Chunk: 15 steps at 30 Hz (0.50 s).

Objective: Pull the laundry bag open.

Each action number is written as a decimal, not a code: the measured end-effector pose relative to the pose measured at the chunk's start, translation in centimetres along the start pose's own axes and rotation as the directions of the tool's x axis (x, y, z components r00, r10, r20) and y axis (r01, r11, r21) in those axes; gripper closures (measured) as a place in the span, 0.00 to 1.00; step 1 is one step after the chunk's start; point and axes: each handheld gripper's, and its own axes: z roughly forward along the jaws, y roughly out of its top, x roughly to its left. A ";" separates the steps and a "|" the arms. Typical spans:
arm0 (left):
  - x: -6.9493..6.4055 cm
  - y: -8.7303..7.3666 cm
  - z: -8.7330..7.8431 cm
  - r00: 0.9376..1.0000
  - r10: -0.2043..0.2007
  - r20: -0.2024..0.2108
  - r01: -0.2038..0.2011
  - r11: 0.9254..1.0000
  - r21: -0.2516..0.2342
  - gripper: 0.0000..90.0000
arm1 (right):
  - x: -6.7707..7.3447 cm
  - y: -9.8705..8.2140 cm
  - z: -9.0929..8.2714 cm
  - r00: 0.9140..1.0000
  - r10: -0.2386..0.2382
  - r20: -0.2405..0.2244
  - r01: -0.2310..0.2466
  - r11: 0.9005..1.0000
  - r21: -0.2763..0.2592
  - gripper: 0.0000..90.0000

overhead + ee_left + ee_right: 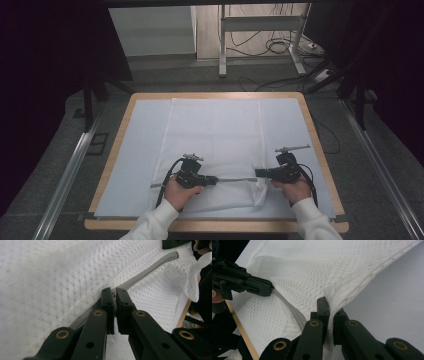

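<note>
Mesh bag [215,145] is lying flat in the middle of the table, on a pale blue sheet [137,150], with its zipper [235,179] running left to right along the near end. I am working on that zipper, so both of my tools are sitting down at that near edge, one at each end of the grey strip.

My left gripper [214,180] is pinching the small metal slider [114,294]; in the left gripper view the two black jaws are pressing together around it, the zipper tape trailing off toward the far right corner. I am holding it there because, as I judge it, the slider has to be dragged along the track.

My right gripper [258,173] is clamping the bag's near right corner [329,307], jaws squeezing together on the bunched white mesh beside the zipper end. I am gripping here to keep the cloth taut, so the soft netting is not simply following the slider.

Beyond the sheet, the wooden table edge [125,117] is framing everything, and cables [277,47] are lying on the floor far behind.
</note>
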 end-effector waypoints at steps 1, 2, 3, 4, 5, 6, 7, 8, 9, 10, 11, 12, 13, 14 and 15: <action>0.1 -0.1 -0.1 1.000 0.000 -0.001 0.000 1.000 0.001 0.96 | 0.0 0.0 0.0 1.000 0.001 -0.001 -0.001 1.000 0.000 0.97; 0.1 -0.1 -0.1 1.000 -0.004 -0.001 0.004 1.000 -0.001 0.96 | 0.0 0.0 0.0 1.000 0.001 0.000 -0.001 1.000 0.000 0.97; 0.2 -0.2 -0.1 1.000 -0.003 0.000 0.003 1.000 0.000 0.96 | 0.0 0.0 0.0 1.000 0.000 -0.001 0.000 1.000 0.001 0.97; 0.2 -0.2 -0.2 1.000 -0.002 -0.003 0.002 1.000 0.001 0.96 | 0.0 0.0 0.0 1.000 0.000 -0.001 0.000 1.000 0.002 0.97; 0.1 -0.3 -0.2 1.000 -0.007 -0.004 0.007 1.000 -0.002 0.96 | 0.0 0.0 0.0 1.000 0.000 0.000 0.000 1.000 0.002 0.97; 0.2 -0.3 -0.2 1.000 -0.002 -0.005 0.002 1.000 0.002 0.96 | 0.0 0.0 0.0 1.000 0.000 0.001 0.000 1.000 0.002 0.97; 0.3 -0.4 -0.3 1.000 -0.005 -0.005 0.005 1.000 0.001 0.96 | 0.0 0.0 0.0 1.000 0.000 0.000 0.000 1.000 0.003 0.97; 0.3 -0.4 -0.3 1.000 -0.005 -0.007 0.005 1.000 0.003 0.96 | 0.0 0.0 0.0 1.000 0.000 0.000 0.000 1.000 0.003 0.97; 0.4 -0.5 -0.3 1.000 -0.006 -0.009 0.007 1.000 0.004 0.96 | 0.0 0.0 0.0 1.000 -0.001 0.001 0.001 1.000 0.002 0.97; 0.4 -0.6 -0.3 1.000 -0.007 -0.011 0.007 1.000 0.004 0.96 | 0.0 0.0 0.0 1.000 0.000 0.002 0.000 1.000 0.002 0.97; 0.5 -0.6 -0.4 1.000 -0.009 -0.008 0.009 1.000 0.003 0.96 | 0.0 0.0 0.0 1.000 0.000 0.002 0.000 1.000 0.002 0.97; 0.5 -0.6 -0.4 1.000 -0.012 -0.006 0.012 1.000 0.001 0.96 | 0.0 0.0 0.0 1.000 0.001 0.000 -0.001 1.000 0.003 0.97; 0.5 -0.7 -0.4 1.000 -0.010 -0.012 0.010 1.000 0.001 0.96 | 0.0 0.0 0.1 1.000 0.000 0.000 0.000 1.000 0.003 0.97; 0.5 -0.7 -0.4 1.000 -0.010 -0.011 0.010 1.000 0.001 0.96 | 0.0 0.0 0.1 1.000 -0.001 0.002 0.001 1.000 0.004 0.97; 0.5 -0.8 -0.5 1.000 -0.009 -0.015 0.010 1.000 0.004 0.96 | 0.0 0.0 0.1 1.000 -0.001 0.001 0.001 1.000 0.004 0.97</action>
